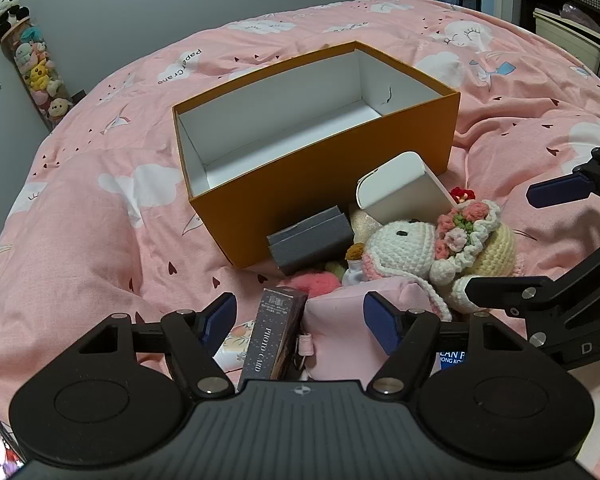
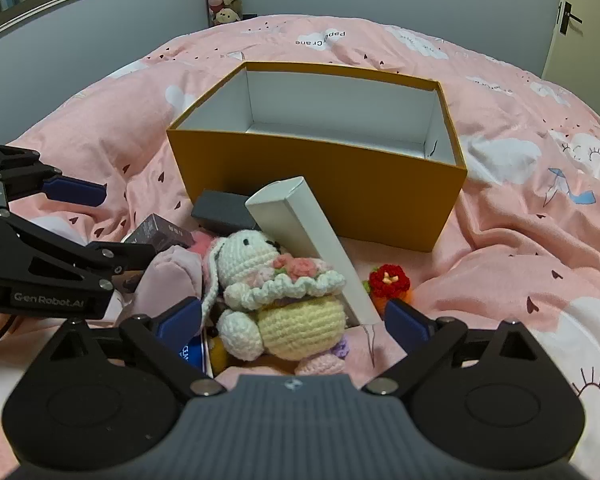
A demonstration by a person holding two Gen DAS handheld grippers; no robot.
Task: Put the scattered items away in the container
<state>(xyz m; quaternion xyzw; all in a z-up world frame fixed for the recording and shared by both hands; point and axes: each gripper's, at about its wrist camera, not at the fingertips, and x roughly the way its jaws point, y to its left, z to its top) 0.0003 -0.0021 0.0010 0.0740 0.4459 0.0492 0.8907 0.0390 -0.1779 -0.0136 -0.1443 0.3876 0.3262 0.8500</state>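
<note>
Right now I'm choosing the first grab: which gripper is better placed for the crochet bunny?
Right. The right gripper is open with the crochet bunny sitting between its fingers. The left gripper, also open, faces the photo card box and pink pouch instead.

I read "PHOTO CARD" on the dark box (image 1: 274,332) between my left fingers. Bedspread (image 1: 100,208) prints "Paper Crane" by a white cloud, upside down in the right wrist view. Right gripper (image 1: 560,248) arm shows "DAS", cut off at the frame edge. Left gripper (image 2: 96,224) arm reads "GenRobot.AI". Blue item (image 1: 452,358) under the pile shows partial white letters, "LAN P" over "ONG KO"; rest hidden. Phone screen at the left wrist view's corner is unreadable.
</note>
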